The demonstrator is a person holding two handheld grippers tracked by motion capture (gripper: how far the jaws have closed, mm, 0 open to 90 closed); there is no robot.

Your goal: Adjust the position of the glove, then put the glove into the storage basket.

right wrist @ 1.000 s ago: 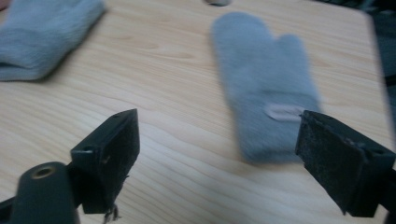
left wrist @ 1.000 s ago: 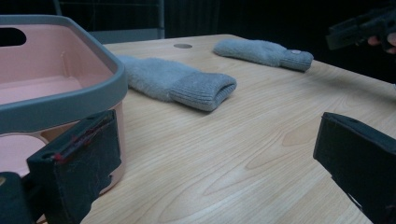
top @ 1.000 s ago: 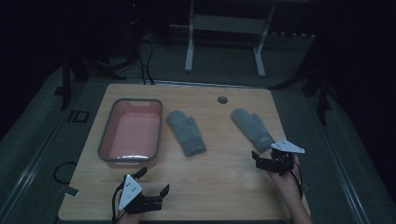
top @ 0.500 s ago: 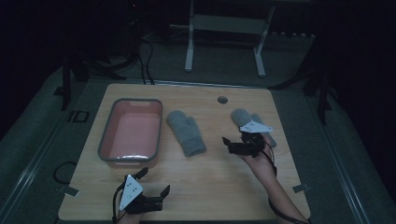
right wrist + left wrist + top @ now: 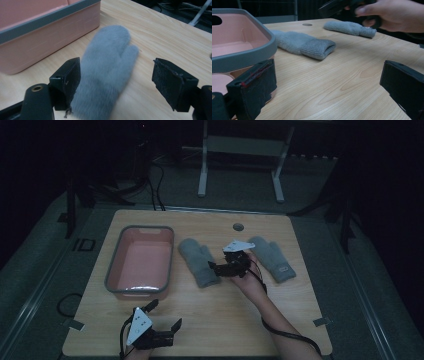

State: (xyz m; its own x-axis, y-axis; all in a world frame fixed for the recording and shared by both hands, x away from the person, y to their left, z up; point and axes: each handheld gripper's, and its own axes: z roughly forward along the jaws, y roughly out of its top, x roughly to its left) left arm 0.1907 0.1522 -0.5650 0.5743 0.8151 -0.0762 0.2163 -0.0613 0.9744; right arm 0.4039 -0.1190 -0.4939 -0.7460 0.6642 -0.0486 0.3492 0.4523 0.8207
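My right gripper [image 5: 216, 268] is over the table [image 5: 280, 320], right at the grey mitten [image 5: 198, 261] that lies just beside the pink bin [image 5: 140, 262]. Its jaws are apart and have just been closing a little. In the right gripper view the mitten [image 5: 107, 67] lies flat between them with its thumb to the right. The left pad is just at the fluffy edge, and the right pad is well away from it, so I am not holding it yet. A second grey mitten [image 5: 273, 258] lies on the other side of my right hand [image 5: 248, 275]. My left gripper [image 5: 167, 320] sits low near the front edge of the table, in front of the bin. Its jaws are wide with just bare wood between them.
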